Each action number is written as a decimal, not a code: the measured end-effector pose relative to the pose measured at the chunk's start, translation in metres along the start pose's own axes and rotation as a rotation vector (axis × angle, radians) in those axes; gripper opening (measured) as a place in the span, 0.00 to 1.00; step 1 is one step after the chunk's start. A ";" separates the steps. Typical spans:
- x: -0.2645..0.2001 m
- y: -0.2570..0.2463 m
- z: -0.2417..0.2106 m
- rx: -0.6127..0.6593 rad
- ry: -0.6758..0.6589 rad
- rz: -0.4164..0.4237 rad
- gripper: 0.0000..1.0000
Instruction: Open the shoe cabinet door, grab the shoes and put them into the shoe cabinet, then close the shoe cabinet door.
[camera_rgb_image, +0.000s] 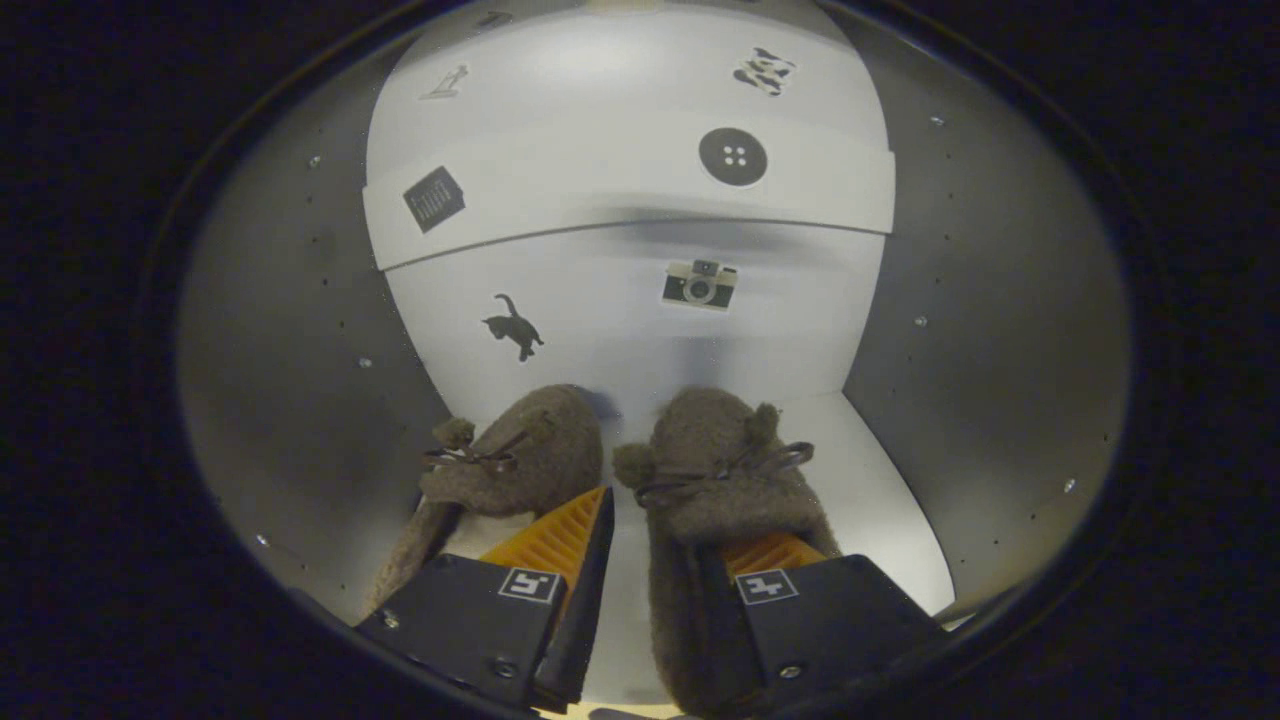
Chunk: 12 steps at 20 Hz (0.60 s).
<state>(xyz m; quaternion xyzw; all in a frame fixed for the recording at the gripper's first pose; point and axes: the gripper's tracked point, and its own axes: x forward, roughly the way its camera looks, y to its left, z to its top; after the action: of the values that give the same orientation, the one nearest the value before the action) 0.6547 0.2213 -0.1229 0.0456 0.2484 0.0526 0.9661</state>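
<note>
Hand-held gripper (655, 545) open inside shoe cabinet (300, 330); shoes (715, 460) just ahead, fingers straddling them.

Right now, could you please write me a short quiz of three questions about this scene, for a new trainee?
1. True or false: both slippers sit inside the shoe cabinet.
2. Which sticker is directly above the right slipper? A) cat B) camera C) button
3. Fill in: the fingers are ____, with a gap between them.

Key: 1 true. 2 B, the camera sticker. 3 open; the right finger seems to reach into the right slipper, the left finger lies between the slippers.
</note>
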 end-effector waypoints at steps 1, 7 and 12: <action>-0.008 0.001 0.001 0.000 -0.014 0.012 0.54; -0.066 0.006 -0.011 -0.021 -0.125 0.026 0.79; -0.143 0.012 -0.031 -0.062 -0.225 0.055 0.79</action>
<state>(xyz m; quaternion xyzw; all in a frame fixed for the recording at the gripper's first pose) 0.5143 0.2175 -0.0804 0.0280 0.1355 0.0813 0.9870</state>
